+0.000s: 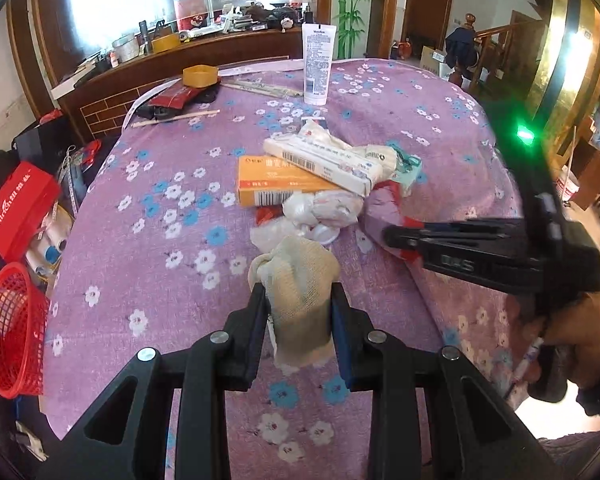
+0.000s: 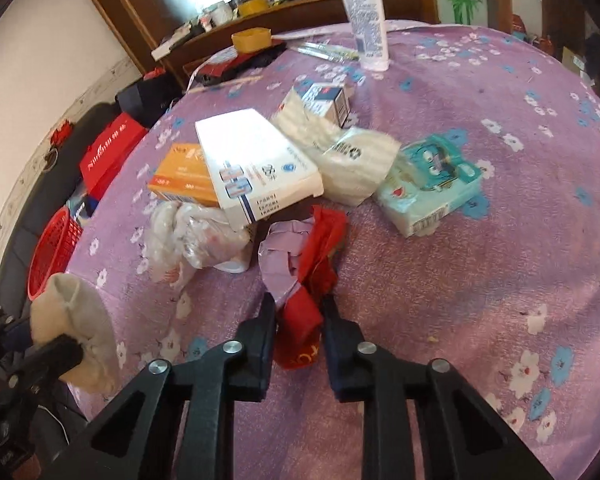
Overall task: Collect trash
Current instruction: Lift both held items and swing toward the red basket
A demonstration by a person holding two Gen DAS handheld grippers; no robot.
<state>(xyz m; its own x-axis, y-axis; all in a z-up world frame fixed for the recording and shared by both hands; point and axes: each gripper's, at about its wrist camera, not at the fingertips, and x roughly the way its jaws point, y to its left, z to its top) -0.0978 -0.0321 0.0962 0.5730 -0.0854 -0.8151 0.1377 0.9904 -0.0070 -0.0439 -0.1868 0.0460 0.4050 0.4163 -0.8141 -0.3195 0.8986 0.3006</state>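
My left gripper (image 1: 299, 294) is shut on a crumpled beige gauze wad (image 1: 298, 280) and holds it above the purple flowered tablecloth (image 1: 148, 272); the wad also shows in the right wrist view (image 2: 74, 320). My right gripper (image 2: 299, 304) is shut on a red and lilac crumpled wrapper (image 2: 308, 276), seen from the side in the left wrist view (image 1: 404, 240). A trash pile lies mid-table: an orange box (image 1: 268, 184), a long white box (image 1: 320, 164), crumpled clear plastic (image 1: 320, 208), a white bag (image 2: 356, 160) and a teal tissue pack (image 2: 432, 184).
A red mesh basket (image 1: 12, 328) stands off the table's left edge, beside a red box (image 1: 18, 208). A white tube (image 1: 318, 64) stands upright at the far side, near a yellow tape roll (image 1: 201, 75), chopsticks (image 1: 176, 118) and a dark red packet (image 1: 172, 98).
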